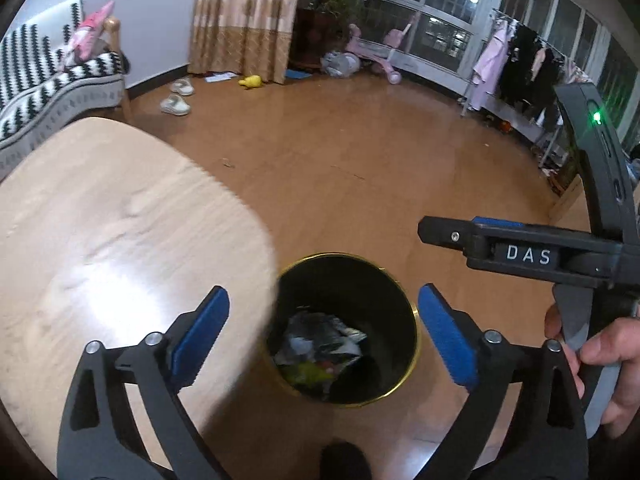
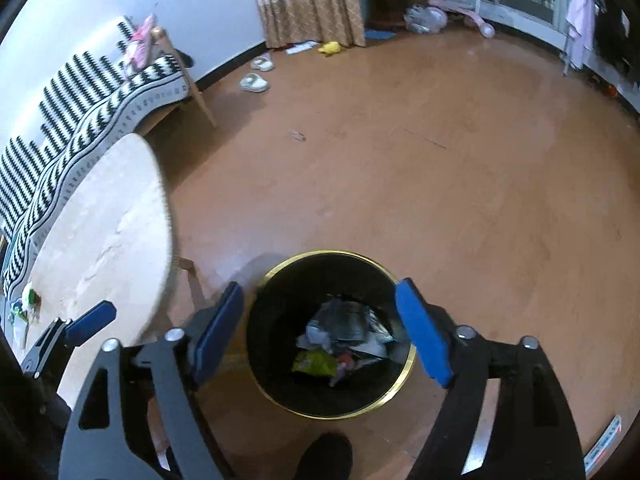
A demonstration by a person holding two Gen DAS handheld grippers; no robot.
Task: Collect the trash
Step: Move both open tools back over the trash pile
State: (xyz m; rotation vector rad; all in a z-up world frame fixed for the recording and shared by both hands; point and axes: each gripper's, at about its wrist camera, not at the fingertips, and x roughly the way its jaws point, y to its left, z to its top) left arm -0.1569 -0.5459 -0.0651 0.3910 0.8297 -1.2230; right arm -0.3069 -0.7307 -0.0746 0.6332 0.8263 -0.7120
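The left gripper (image 1: 324, 332) is being held above a black bin with a gold rim (image 1: 414, 344), and its blue pads (image 1: 200, 332) are being kept spread wide with nothing between them. The right gripper (image 2: 320, 330) is likewise being held over the same bin (image 2: 406, 376), its jaws spread apart and nothing being pinched. In the left wrist view the right gripper (image 1: 440, 230) is also being seen from the side at the right edge, where it is being gripped by a hand (image 1: 600, 364).

The trash (image 2: 344, 340) is being contained in the bottom of the bin: crumpled grey and white wrappers are lying there, with a yellow-green packet (image 2: 314, 362) near them. The bin is standing on the wooden floor (image 2: 440, 160), just to the right of a pale round table (image 1: 120, 240). At the far left edge of the table, in the right wrist view, a few small green and white scraps (image 2: 28, 300) are being left lying, too blurred to be identified.

Farther off, a black and white striped sofa (image 2: 80, 112) is being seen along the left wall, a pair of pale slippers (image 2: 256, 76) and a yellow toy (image 2: 330, 48) are lying near a beige curtain (image 2: 308, 0), and a pink ride-on toy (image 1: 376, 56) is standing by the far window
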